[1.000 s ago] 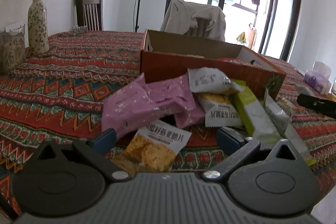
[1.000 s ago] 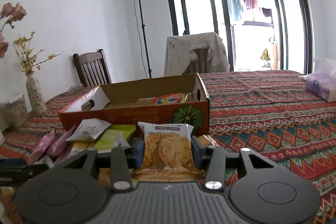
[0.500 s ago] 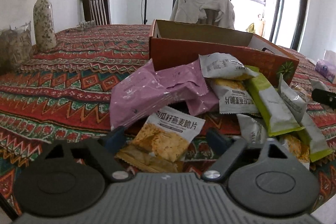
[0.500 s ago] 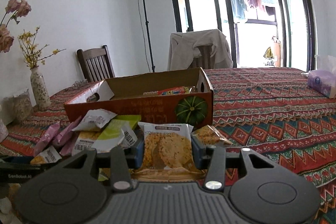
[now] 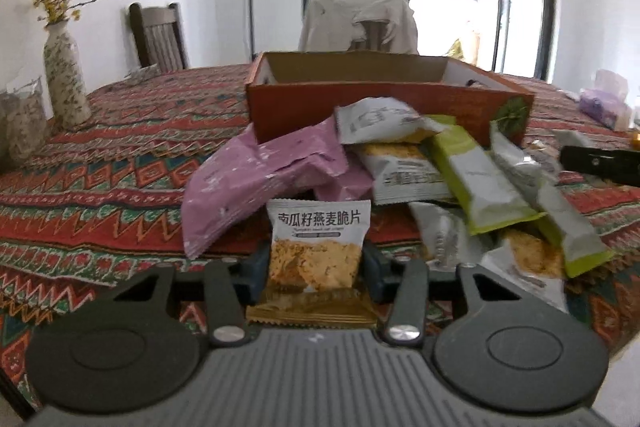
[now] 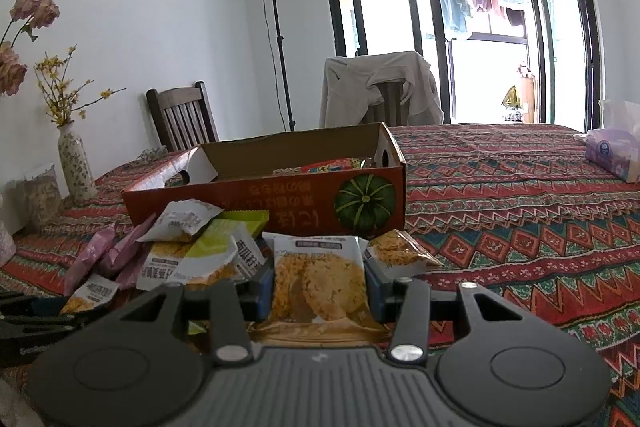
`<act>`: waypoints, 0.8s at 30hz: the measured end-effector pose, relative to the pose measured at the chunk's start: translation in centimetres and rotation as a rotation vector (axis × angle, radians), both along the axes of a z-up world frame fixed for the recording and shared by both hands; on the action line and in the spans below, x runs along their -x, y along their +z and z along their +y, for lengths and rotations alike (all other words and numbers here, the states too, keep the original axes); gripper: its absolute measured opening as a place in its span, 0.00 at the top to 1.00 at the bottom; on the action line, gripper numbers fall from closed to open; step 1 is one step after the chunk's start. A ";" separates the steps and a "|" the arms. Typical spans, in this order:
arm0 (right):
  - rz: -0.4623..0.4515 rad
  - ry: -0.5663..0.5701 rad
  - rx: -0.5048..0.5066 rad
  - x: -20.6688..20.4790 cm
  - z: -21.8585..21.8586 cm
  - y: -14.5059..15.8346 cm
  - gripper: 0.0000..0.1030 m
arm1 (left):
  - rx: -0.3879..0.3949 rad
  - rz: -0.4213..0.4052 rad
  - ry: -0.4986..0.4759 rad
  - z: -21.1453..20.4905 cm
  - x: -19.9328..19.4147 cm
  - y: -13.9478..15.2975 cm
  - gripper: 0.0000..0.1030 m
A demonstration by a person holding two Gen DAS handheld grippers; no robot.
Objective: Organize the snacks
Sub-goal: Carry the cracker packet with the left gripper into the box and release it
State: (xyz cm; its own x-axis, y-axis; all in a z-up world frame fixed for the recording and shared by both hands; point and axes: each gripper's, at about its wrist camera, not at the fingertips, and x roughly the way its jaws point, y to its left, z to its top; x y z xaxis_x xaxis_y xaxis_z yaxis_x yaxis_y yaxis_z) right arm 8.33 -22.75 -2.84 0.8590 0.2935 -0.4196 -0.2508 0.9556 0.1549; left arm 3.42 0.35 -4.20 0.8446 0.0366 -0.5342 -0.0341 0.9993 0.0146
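An oat-crisp packet (image 5: 315, 247) is clamped by the just-closed left gripper (image 5: 316, 263) and a second crisp packet (image 6: 320, 279) by the right gripper (image 6: 319, 281), both near the snack pile (image 5: 420, 163) before the orange box (image 6: 280, 195).

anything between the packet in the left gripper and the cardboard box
Yes. The left gripper, whose jaws have just been closing, is shut on the crisp packet. Between it and the box lies the snack pile: the purple packets and a grey packet against the box wall.
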 end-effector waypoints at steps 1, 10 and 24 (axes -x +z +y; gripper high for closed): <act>-0.001 -0.002 -0.001 0.0 -0.1 0.0 0.57 | -0.002 -0.012 -0.011 -0.2 0.2 0.1 0.54; -0.019 -0.004 -0.012 0.4 -0.3 0.2 0.57 | 0.020 -0.092 -0.065 -0.8 1.1 1.4 0.54; -0.120 -0.014 -0.004 -2.9 0.8 3.3 0.57 | 0.094 -0.184 -0.054 -0.6 -3.7 6.1 0.53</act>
State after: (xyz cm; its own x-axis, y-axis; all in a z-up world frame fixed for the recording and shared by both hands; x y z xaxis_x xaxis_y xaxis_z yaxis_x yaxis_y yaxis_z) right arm 11.21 -21.93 0.42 0.9069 0.2827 -0.3124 -0.2547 0.9585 0.1279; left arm 7.14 -0.30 1.86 0.9276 -0.0538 -0.3698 0.0257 0.9964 -0.0805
